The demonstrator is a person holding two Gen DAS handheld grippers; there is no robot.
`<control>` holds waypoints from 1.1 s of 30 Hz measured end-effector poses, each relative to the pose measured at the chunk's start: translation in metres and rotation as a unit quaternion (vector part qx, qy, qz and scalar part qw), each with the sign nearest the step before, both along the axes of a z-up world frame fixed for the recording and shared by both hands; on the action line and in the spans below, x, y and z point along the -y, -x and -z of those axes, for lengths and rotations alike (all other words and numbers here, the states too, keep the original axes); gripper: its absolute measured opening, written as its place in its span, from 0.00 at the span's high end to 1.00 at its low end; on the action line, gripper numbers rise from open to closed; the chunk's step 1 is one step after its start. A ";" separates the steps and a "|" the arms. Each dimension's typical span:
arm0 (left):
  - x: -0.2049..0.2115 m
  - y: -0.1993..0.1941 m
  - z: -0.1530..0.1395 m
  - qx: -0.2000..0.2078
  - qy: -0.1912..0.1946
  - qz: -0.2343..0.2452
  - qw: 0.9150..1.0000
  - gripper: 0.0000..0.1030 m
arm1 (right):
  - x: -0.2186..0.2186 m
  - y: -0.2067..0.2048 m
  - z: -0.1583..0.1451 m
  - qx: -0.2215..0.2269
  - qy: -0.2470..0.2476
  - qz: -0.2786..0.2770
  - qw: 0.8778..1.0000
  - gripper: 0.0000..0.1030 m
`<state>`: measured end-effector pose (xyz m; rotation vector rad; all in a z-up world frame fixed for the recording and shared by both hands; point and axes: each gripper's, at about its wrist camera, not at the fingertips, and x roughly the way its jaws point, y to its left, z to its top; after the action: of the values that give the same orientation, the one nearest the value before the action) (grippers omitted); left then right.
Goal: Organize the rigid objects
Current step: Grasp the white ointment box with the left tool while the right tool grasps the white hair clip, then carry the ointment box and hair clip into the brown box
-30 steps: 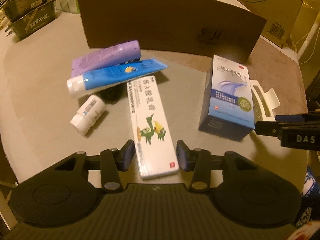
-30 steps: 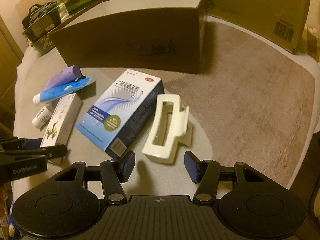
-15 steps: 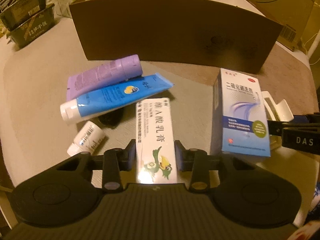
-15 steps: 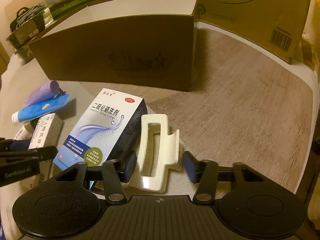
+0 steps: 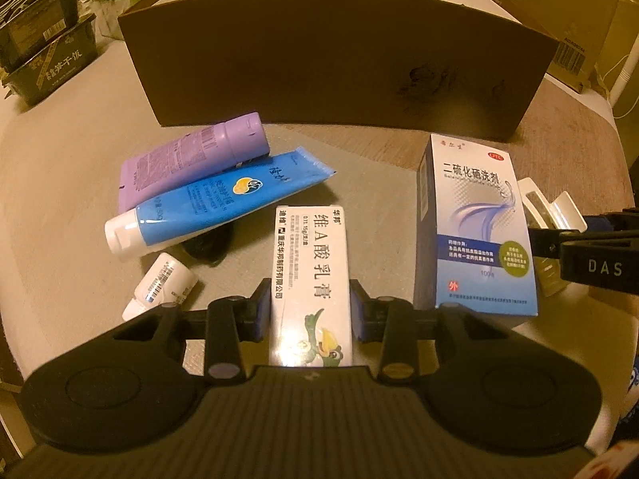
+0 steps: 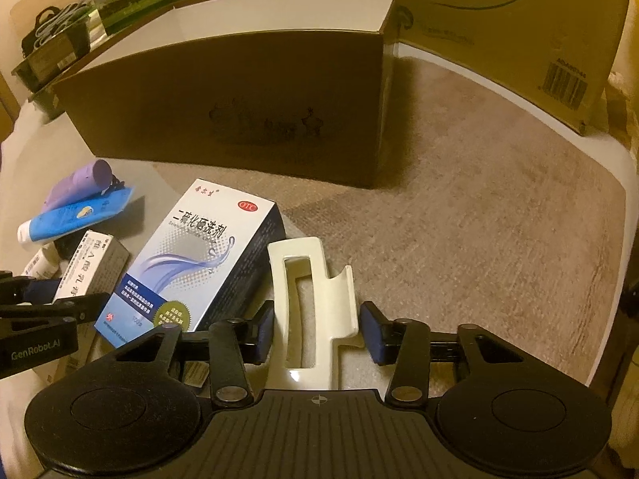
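In the left wrist view my left gripper is shut on a long white ointment box with a green bird print, both pads against its long sides. A blue-and-white medicine box lies to its right. To the left are a blue tube, a purple tube and a small white bottle. In the right wrist view a cream hair claw clip lies between the jaws of my right gripper. Those jaws are closing, and a thin gap remains at the right pad.
An open brown cardboard box stands behind the objects. A larger printed carton sits at the back right and dark trays at the back left. A small black object lies under the blue tube. The table's edge curves close on the right.
My left gripper slid forward over the ointment box and closed on it. My right gripper moved forward around the hair clip and its jaws narrowed.
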<state>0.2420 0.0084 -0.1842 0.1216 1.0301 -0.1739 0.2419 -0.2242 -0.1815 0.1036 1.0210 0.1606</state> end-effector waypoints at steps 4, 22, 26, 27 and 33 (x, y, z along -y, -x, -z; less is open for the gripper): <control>0.000 0.005 -0.001 -0.001 0.002 0.001 1.000 0.66 | 0.002 0.003 -0.002 0.006 -0.001 -0.010 1.000 0.60; -0.015 0.038 -0.034 0.022 0.004 0.001 1.000 0.66 | 0.025 0.031 -0.028 0.008 -0.048 -0.011 0.999 0.60; -0.021 0.039 -0.054 0.037 0.002 0.002 0.999 0.66 | 0.028 0.030 -0.047 0.024 -0.061 -0.017 0.998 0.60; -0.022 0.037 -0.059 0.042 0.002 0.003 0.999 0.66 | 0.028 0.029 -0.052 0.029 -0.065 -0.018 0.997 0.60; -0.025 0.022 -0.089 0.075 0.012 0.009 0.997 0.66 | 0.018 0.016 -0.083 0.058 -0.089 -0.034 0.994 0.60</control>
<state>0.2202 0.0331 -0.0952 0.1212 0.8766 -0.1909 0.2262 -0.2426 -0.0984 0.2192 0.8943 0.3175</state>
